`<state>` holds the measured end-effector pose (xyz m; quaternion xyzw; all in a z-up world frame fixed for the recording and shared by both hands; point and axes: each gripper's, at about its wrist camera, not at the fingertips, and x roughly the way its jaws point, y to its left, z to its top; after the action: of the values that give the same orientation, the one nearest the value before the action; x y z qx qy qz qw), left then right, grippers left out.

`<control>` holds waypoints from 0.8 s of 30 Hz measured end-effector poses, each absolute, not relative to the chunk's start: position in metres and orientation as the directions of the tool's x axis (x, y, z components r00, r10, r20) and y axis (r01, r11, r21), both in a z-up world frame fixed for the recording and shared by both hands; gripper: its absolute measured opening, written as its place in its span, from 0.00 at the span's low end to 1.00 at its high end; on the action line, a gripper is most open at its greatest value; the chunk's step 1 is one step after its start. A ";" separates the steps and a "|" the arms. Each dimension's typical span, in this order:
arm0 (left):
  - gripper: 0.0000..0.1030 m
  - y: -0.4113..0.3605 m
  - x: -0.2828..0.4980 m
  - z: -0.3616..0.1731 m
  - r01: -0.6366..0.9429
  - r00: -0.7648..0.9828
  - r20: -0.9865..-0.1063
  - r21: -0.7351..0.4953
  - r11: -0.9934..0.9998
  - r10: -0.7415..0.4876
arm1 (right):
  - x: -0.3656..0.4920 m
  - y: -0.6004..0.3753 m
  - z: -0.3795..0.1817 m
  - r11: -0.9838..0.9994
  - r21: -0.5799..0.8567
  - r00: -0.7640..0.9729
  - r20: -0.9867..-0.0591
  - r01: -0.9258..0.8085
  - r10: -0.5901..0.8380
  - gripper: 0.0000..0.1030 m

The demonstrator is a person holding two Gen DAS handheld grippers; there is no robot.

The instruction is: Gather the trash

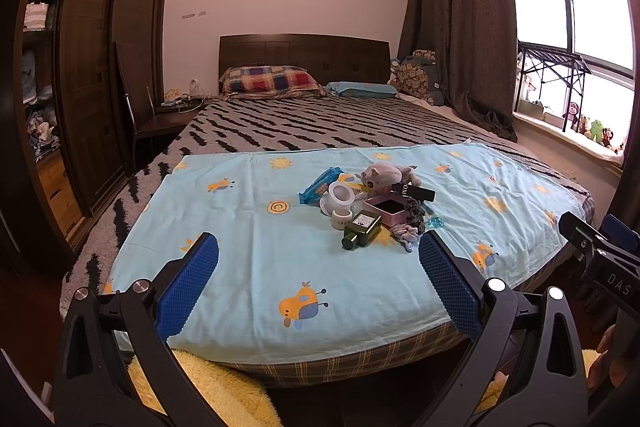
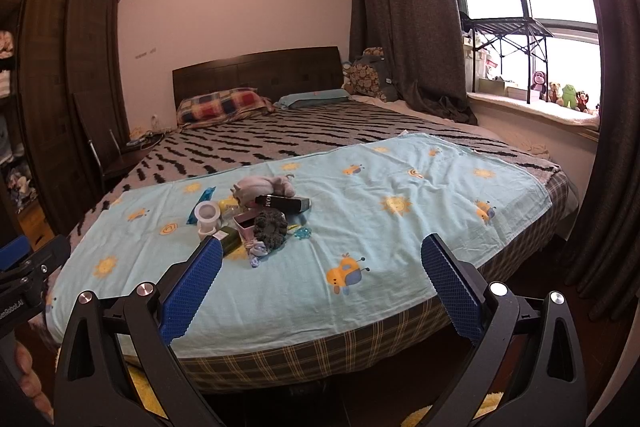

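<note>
We hold the left gripper (image 1: 319, 269) and right gripper (image 2: 322, 273) spread wide, both empty, short of the bed's foot. Yellow fluffy rug (image 1: 224, 383) below us. Light blue cartoon sheet (image 1: 248, 267) covers the near end of the bed; zebra-striped blanket (image 1: 304, 123) beyond it. The clutter sits mid-sheet in one pile: green bottle (image 1: 362, 229) lying down, open pink box (image 1: 387, 207) with a dark inside, white cup (image 1: 340, 195) on its side, blue wrapper (image 1: 320, 185), black box (image 1: 414, 191), grey plush (image 1: 386, 175). Plaid pillow (image 1: 272, 79), dark wardrobe (image 1: 100, 67), curtain (image 1: 460, 27) farthest.
</note>
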<state>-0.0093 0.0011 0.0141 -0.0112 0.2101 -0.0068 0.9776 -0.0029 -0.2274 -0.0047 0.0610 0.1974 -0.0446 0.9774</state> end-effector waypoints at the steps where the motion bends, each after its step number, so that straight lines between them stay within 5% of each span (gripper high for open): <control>1: 0.92 0.001 -0.009 0.014 0.008 0.912 -0.410 -0.025 1.000 -0.018 | -0.003 -0.227 -0.004 0.989 0.102 0.918 -0.392 0.112 -0.063 0.97; 24: 0.92 0.001 0.002 0.004 0.002 0.911 -0.413 -0.005 1.000 -0.004 | 0.010 -0.233 -0.021 0.990 0.129 0.937 -0.348 0.065 -0.016 0.97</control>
<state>0.0018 0.0012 0.0037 -0.0021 0.2114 -0.0015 0.9774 0.0099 -0.2327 -0.0209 0.0693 0.1756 -0.0206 0.9818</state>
